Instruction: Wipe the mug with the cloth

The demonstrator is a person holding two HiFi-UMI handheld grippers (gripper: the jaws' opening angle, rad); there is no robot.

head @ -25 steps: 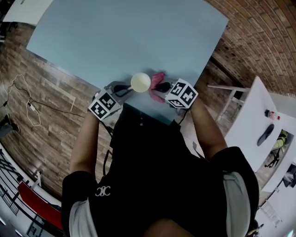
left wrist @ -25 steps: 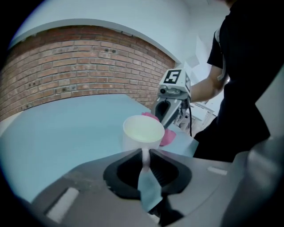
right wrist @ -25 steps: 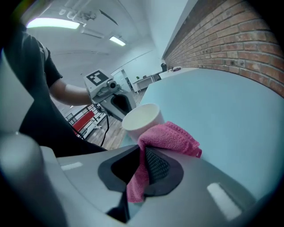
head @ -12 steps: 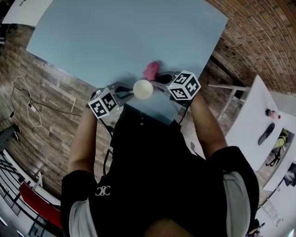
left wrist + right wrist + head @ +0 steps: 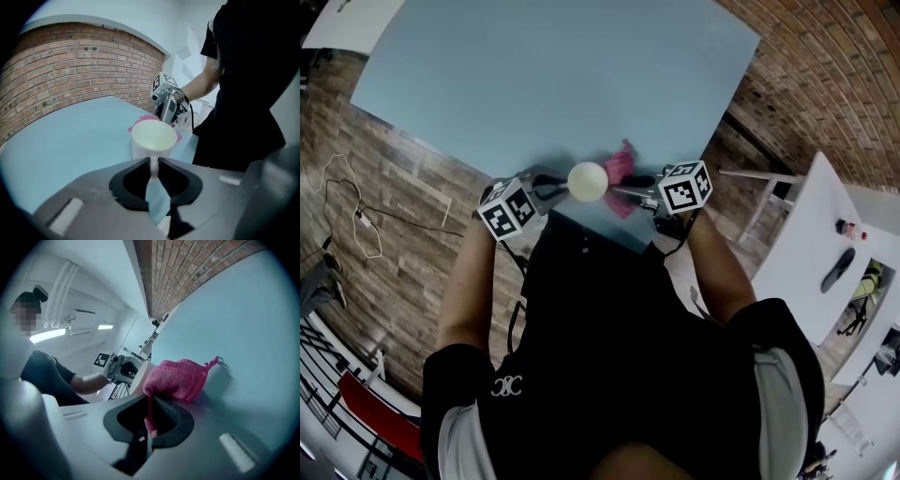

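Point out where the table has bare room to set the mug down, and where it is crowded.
Bare: all of the table beyond the mug and cloth to its far edge. Crowded: the near edge, where the left gripper grips the mug's handle and the right gripper holds the cloth close beside it.

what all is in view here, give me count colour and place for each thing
mug: one, cream white, over the table's near edge, handle in the left gripper
cloth: one, pink, right beside the mug, in the right gripper
table: one, light blue, centre
side table: one, white, far right, small items on it
floor: wood planks, brown, left
brick wall: one, reddish brown, beyond the table
left gripper: one, grey, shut on the mug handle
right gripper: one, grey, shut on the cloth
person: one, black top, bottom of head view
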